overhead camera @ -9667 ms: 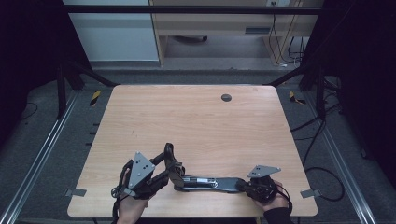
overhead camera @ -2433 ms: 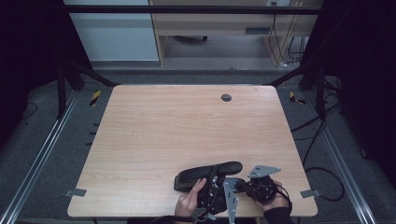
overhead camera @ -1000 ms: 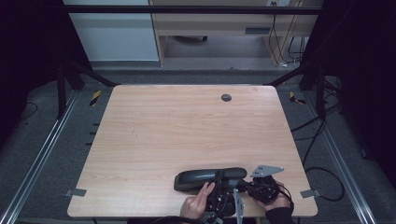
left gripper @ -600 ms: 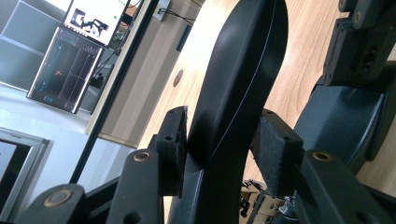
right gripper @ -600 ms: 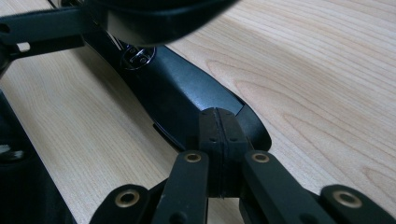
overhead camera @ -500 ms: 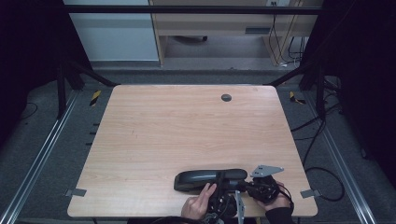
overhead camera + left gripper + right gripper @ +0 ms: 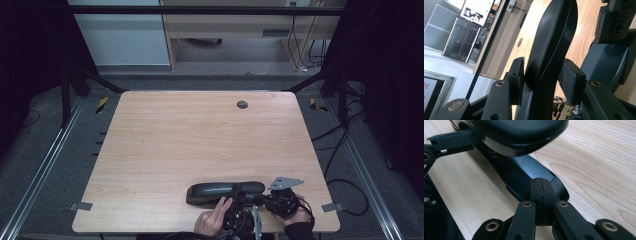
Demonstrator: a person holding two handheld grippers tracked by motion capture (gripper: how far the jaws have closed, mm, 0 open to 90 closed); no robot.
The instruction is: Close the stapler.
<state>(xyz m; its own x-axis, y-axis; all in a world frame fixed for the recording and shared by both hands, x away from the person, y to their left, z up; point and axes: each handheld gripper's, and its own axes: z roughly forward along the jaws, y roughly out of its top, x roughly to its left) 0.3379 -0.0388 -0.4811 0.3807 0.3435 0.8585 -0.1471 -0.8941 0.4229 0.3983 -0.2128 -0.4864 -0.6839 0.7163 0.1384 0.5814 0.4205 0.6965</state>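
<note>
Two grippers meet at the table's [image 7: 165,150] near edge, toward its right corner, both at one black object. The object is a long glossy case [image 7: 225,191] with rounded ends, lying lengthwise along that edge – it looks like a hinged shell, its upper half raised over a lower one.

In the left gripper view the left gripper [image 7: 542,78] has its jaws pinching the case's upper shell [image 7: 551,42], one pad pressed flat on each side of the narrow black body, which rises between them and runs away toward the far side of the table. In the high view this gripper [image 7: 240,210] sits just below the case's middle, with the left hand [image 7: 212,221] behind it at the table's edge.

In the right gripper view the right gripper [image 7: 541,195] has its jaws pressed together, pad against pad, with nothing visible between them; their tips lie on or just at the end of the lower shell [image 7: 524,178] – I cannot tell whether they touch it. The upper shell [image 7: 516,132] hangs over them, lifted clear of the lower one. In the high view the right gripper [image 7: 280,200] sits just beside the case's right end, with the right hand [image 7: 296,216] at the edge.

One small dark round mark [image 7: 242,104] lies near the table's far edge, well apart from the case.
</note>
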